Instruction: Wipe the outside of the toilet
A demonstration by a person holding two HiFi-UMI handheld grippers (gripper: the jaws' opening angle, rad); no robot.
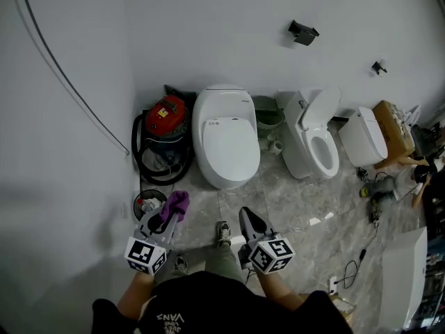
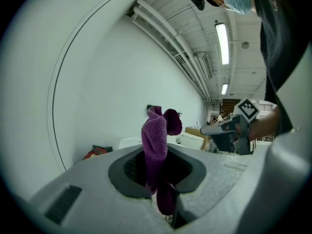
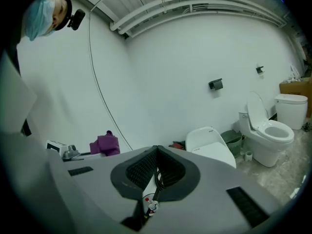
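Observation:
A white closed-lid toilet [image 1: 224,135] stands against the wall ahead; the right gripper view shows the same toilet [image 3: 210,145] beyond the jaws. My left gripper [image 1: 169,213] is shut on a purple cloth [image 1: 175,204], which sticks up between its jaws as the purple cloth [image 2: 157,147] in the left gripper view. My right gripper [image 1: 249,219] is shut with nothing in it, held low in front of the toilet. Both grippers hang well short of the toilet. The right gripper [image 2: 227,129] also shows in the left gripper view.
A red vacuum cleaner [image 1: 164,127] with a black hose stands left of the toilet. A second toilet [image 1: 316,138] with raised lid is to the right, a green bin [image 1: 268,113] between them. A third toilet [image 1: 364,136], a cardboard box [image 1: 394,131] and cables [image 1: 358,263] lie further right.

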